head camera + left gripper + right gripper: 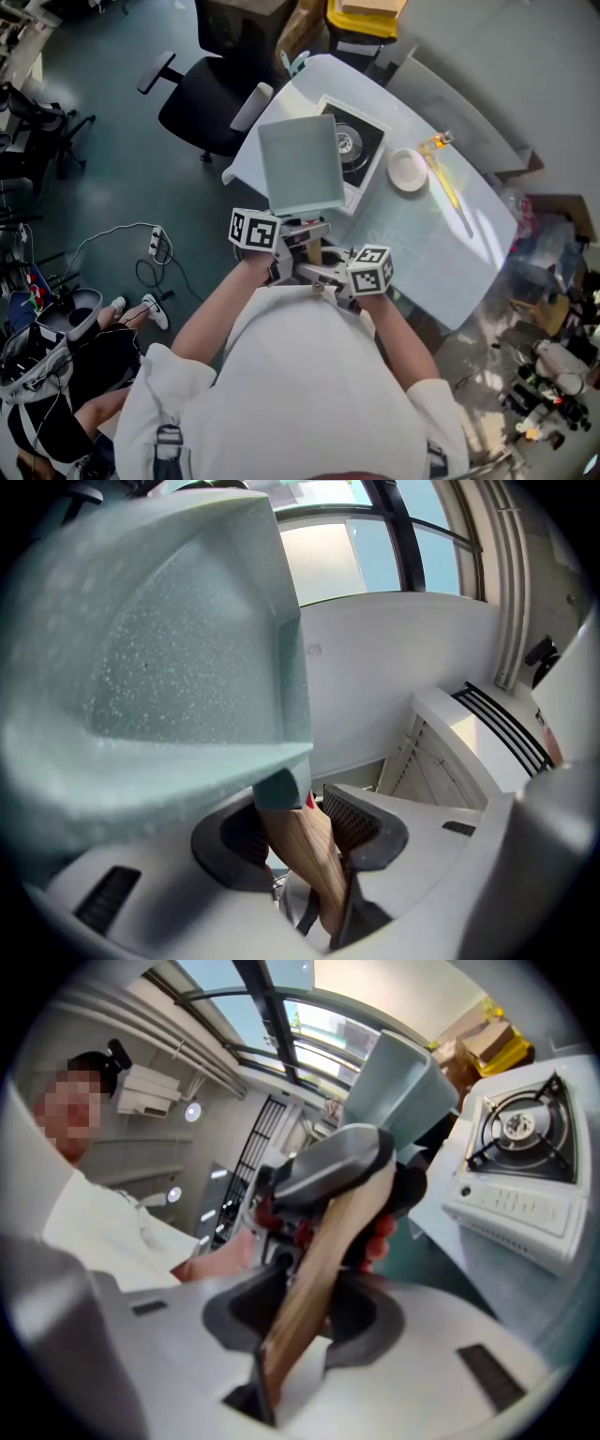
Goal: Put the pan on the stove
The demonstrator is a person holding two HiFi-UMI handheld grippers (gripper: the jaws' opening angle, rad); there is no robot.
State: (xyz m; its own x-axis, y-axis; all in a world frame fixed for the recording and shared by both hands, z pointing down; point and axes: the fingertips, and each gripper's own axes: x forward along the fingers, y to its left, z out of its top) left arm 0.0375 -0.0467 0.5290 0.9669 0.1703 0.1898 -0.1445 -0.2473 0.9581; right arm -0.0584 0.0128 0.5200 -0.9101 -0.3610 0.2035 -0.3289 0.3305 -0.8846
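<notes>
A square pale-green pan (298, 164) with a wooden handle (312, 249) hangs above the near left part of the white table (441, 248). It overlaps the left side of the portable gas stove (359, 142). My left gripper (292, 242) is shut on the handle close to the pan. My right gripper (326, 272) is shut on the handle's end. In the left gripper view the pan (159, 649) fills the upper left, and the handle (305, 850) runs between the gripper's (300, 834) pads. The right gripper view shows the handle (323, 1260) clamped in that gripper (309, 1314), with the pan (398, 1082) and the stove (516, 1157) beyond.
A small white bowl (408, 171) and a yellow utensil (442, 178) lie on the table right of the stove. A black office chair (211, 89) stands at the table's left. Cables and a power strip (155, 246) lie on the floor, and boxes and clutter sit at the right.
</notes>
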